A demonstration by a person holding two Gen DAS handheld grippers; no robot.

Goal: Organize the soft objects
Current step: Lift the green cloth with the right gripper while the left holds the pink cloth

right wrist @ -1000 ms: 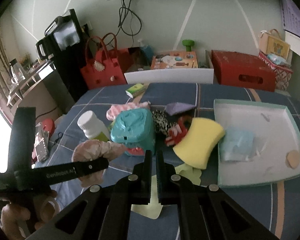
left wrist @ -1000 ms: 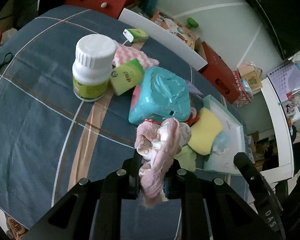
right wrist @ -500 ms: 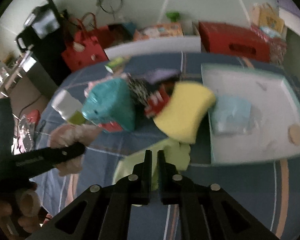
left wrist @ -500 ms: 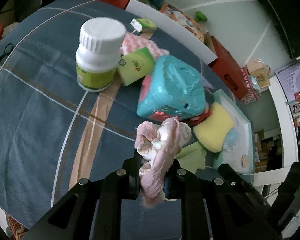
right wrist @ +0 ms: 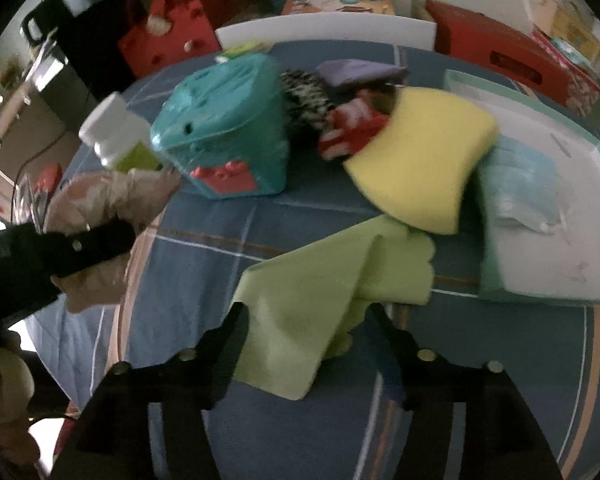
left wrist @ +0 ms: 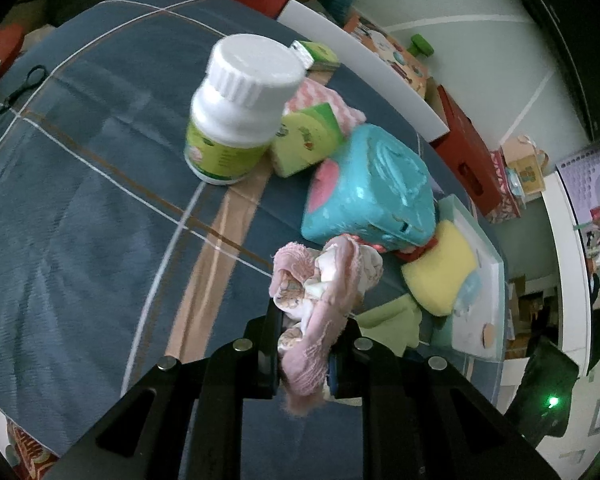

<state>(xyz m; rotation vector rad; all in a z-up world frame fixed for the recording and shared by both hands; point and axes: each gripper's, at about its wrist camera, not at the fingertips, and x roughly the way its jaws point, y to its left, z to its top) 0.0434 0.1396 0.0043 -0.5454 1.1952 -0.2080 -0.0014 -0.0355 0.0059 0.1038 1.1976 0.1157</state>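
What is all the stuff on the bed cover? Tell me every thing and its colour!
Pink cloth: 1, pink and cream, clamped in the left gripper.
Green cloth: 1, light green, flat on the cover between the right gripper's open fingers.
Sponge: 1, yellow, leaning on the tray's edge.
Tray: 1, white with a pale green rim, right side.
Blue pack: 1, light blue, in the tray.
Teal tub: 1, teal with red patch, middle.
Bottle: 1, white with green label, upright.
Green box: 1, beside the bottle.
Left gripper: 1, black.
Right gripper: 1, black.
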